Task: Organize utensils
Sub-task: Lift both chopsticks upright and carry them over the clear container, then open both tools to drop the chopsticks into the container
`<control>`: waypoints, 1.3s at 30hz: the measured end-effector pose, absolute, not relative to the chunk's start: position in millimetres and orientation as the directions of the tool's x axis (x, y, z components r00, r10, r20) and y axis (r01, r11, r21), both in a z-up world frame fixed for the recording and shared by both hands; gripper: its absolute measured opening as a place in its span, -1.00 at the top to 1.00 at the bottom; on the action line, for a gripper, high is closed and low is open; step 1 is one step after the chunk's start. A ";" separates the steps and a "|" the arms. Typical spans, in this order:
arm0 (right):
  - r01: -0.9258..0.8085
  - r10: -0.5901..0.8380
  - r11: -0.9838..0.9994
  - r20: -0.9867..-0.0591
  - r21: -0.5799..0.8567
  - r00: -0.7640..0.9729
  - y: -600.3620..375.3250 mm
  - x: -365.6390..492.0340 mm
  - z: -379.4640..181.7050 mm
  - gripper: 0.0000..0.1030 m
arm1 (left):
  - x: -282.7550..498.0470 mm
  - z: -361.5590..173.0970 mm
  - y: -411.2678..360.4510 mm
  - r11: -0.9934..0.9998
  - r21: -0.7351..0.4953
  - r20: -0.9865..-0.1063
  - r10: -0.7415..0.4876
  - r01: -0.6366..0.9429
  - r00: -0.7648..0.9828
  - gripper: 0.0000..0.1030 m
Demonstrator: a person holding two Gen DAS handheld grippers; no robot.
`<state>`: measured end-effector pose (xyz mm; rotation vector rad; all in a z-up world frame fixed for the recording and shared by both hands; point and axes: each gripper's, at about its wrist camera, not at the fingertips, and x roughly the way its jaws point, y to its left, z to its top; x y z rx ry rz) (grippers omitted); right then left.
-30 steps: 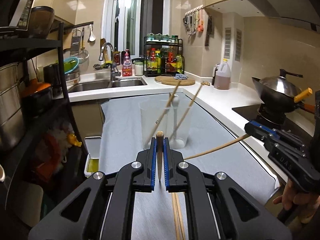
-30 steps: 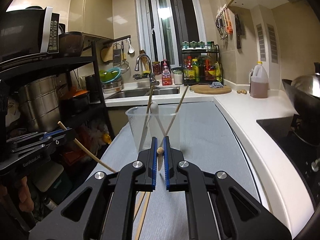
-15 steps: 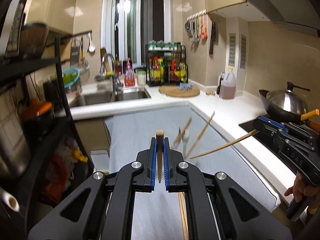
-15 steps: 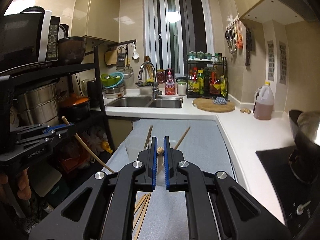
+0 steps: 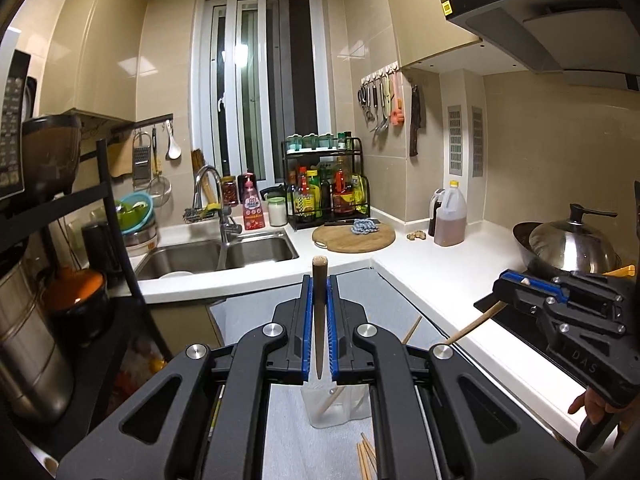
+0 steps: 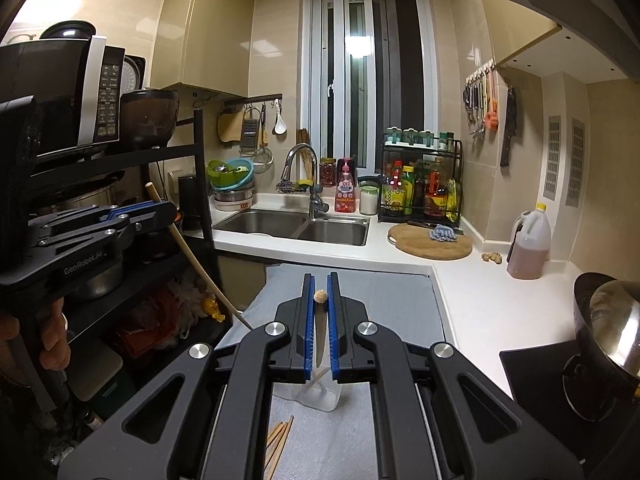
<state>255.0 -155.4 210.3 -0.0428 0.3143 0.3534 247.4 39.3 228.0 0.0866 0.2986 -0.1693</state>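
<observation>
We see a wooden chopstick (image 5: 319, 320) standing upright between blue pads, blunt end up, above the clear plastic cup (image 5: 340, 408). A second chopstick (image 6: 320, 330) is pinched the same way, also over the cup (image 6: 318, 394). The cup stands upright and holds slanted sticks. Loose chopsticks (image 6: 280, 440) lie flat just beside the cup, nearer us

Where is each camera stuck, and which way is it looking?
Left wrist: on the left gripper, looking along its fingers at the sink; it pinches a chopstick; the right gripper and hand show at right.
Right wrist: on the right gripper, facing the sink too; it pinches a chopstick; the left gripper and hand show at left.
Shared: sink, cutting board, clear cup below.
</observation>
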 end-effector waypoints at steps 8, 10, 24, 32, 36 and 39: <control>-0.344 0.333 0.939 -0.289 0.012 0.898 -153.7 266.8 215.9 0.88 | 267.5 217.2 37.0 0.984 0.062 -0.320 -0.141 0.170 0.937 0.88; -0.342 0.329 0.940 -0.279 0.002 0.902 -151.7 269.7 218.7 0.88 | 274.6 212.8 38.8 0.984 0.061 -0.332 -0.136 0.165 0.933 0.87; -0.352 0.345 0.936 -0.251 0.020 0.904 -144.9 297.9 235.8 0.88 | 303.2 198.6 47.6 0.988 0.047 -0.378 -0.119 0.148 0.918 0.88; -0.348 0.342 0.937 -0.246 0.021 0.907 -141.9 310.1 233.2 0.88 | 309.9 195.4 46.0 0.988 0.039 -0.390 -0.124 0.151 0.912 0.88; -0.339 0.333 0.940 -0.276 0.025 0.902 -141.0 319.8 213.3 0.88 | 319.0 179.6 42.1 0.986 0.038 -0.426 -0.128 0.159 0.896 0.88; -0.332 0.325 0.943 -0.314 0.032 0.892 -141.6 328.5 195.3 0.88 | 326.3 163.8 40.7 0.986 0.037 -0.459 -0.126 0.161 0.879 0.87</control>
